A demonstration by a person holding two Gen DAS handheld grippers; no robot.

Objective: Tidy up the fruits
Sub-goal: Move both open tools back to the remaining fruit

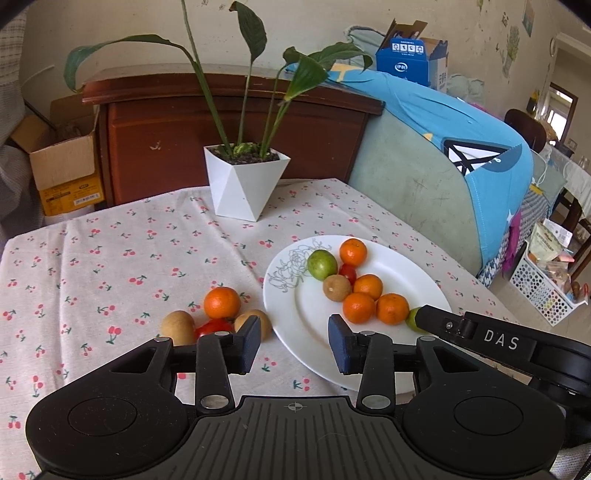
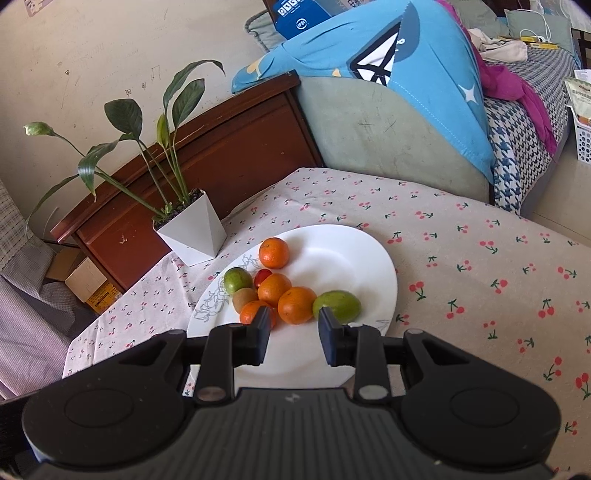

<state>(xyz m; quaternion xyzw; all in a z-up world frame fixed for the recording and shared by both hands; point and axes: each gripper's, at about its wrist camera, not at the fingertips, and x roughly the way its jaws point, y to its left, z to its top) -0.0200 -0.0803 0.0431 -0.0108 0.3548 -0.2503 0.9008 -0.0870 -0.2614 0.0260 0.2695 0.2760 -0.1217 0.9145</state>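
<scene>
Fruits (image 2: 295, 304) crowd the plate (image 2: 354, 258); both left tongs (image 1: 293, 343) and right tongs (image 2: 293, 334) gape wide, gripping nothing.

From my left wrist view, the right gripper's finger (image 1: 439, 320) covered most of a green fruit (image 1: 413, 318) on the plate (image 1: 295, 317). My left pad (image 1: 250, 343) hid part of a brown fruit (image 1: 258, 320), and a red fruit (image 1: 213, 328) showed only partly. In the right wrist view, a pad (image 2: 261, 334) masked an orange (image 2: 253, 312); the blue box's (image 2: 301, 14) print was too small to read.
</scene>
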